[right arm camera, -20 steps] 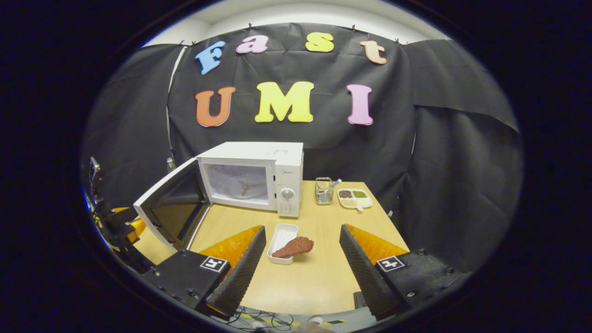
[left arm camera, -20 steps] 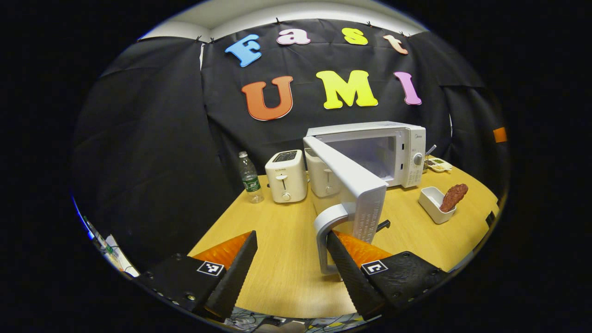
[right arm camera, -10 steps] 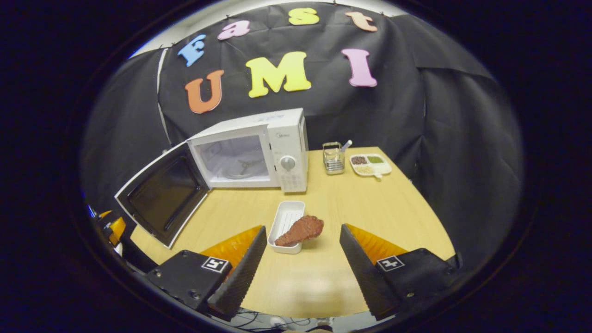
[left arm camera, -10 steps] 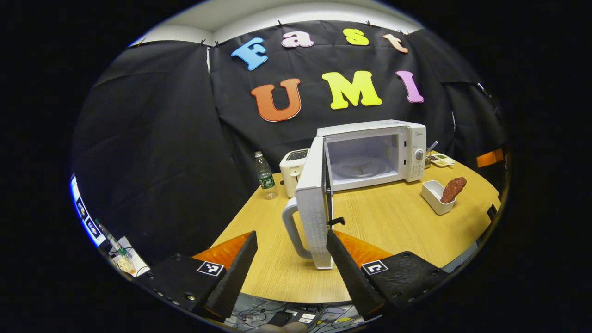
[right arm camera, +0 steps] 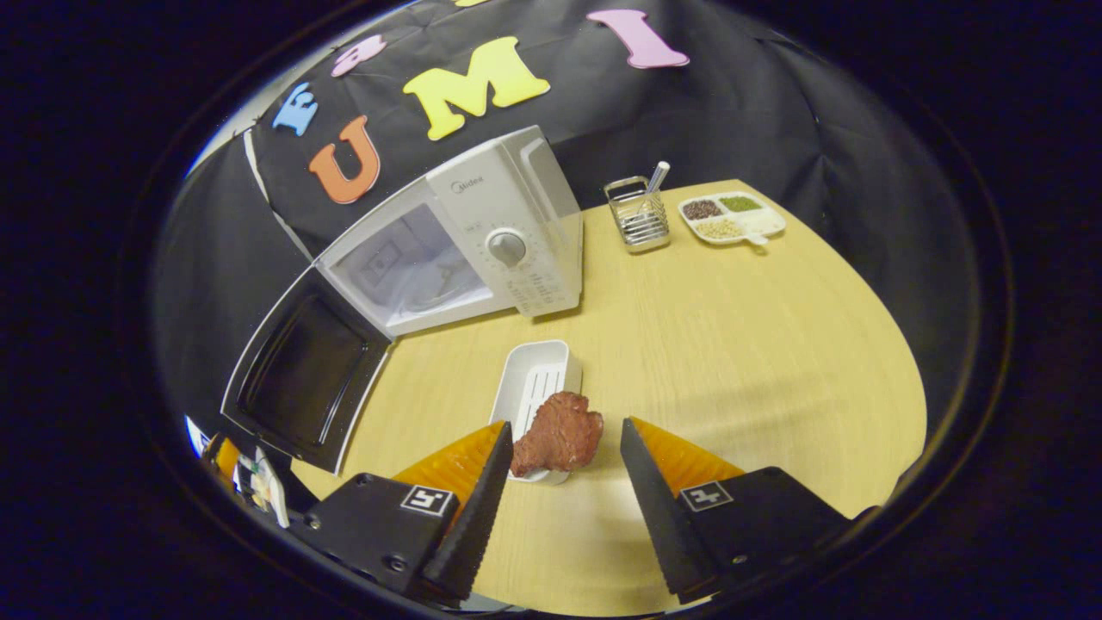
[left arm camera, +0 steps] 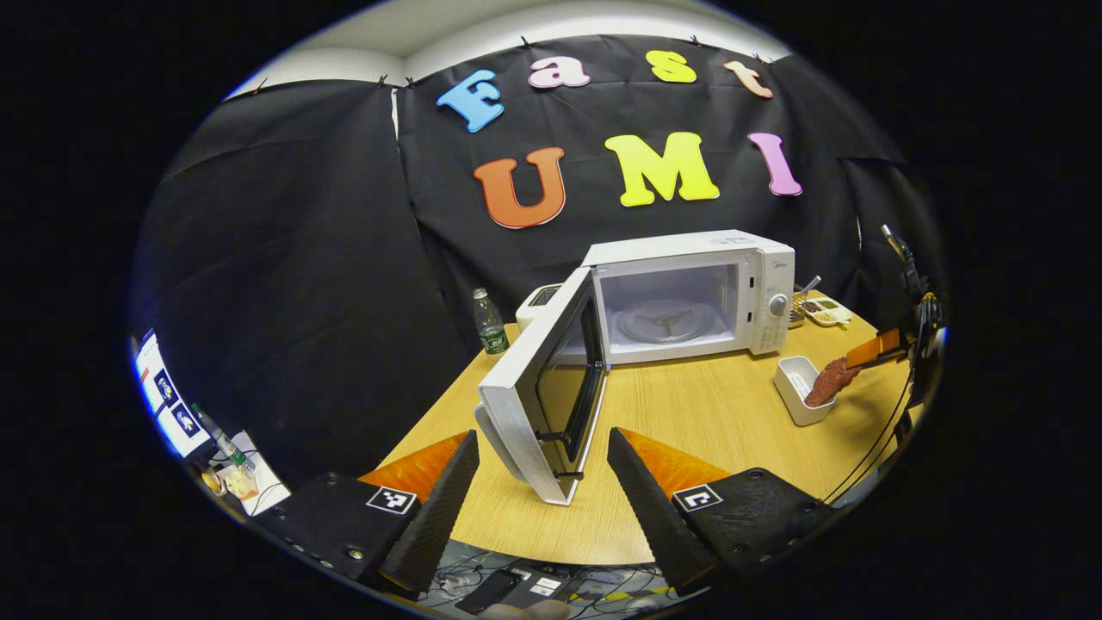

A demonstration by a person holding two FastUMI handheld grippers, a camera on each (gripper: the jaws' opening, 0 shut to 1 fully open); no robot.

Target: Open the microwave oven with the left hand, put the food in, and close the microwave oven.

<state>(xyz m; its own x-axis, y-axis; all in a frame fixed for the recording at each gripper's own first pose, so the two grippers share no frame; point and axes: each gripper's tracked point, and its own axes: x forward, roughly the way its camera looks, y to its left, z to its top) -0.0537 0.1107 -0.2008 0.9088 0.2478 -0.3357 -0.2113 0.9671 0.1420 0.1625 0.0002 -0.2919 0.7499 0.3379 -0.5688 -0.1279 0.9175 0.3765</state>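
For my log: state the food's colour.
Reddish-brown food, clearest in the right gripper view.

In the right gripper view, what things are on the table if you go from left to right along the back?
Microwave door, swung open → microwave → wire basket with a utensil in it → divided snack tray.
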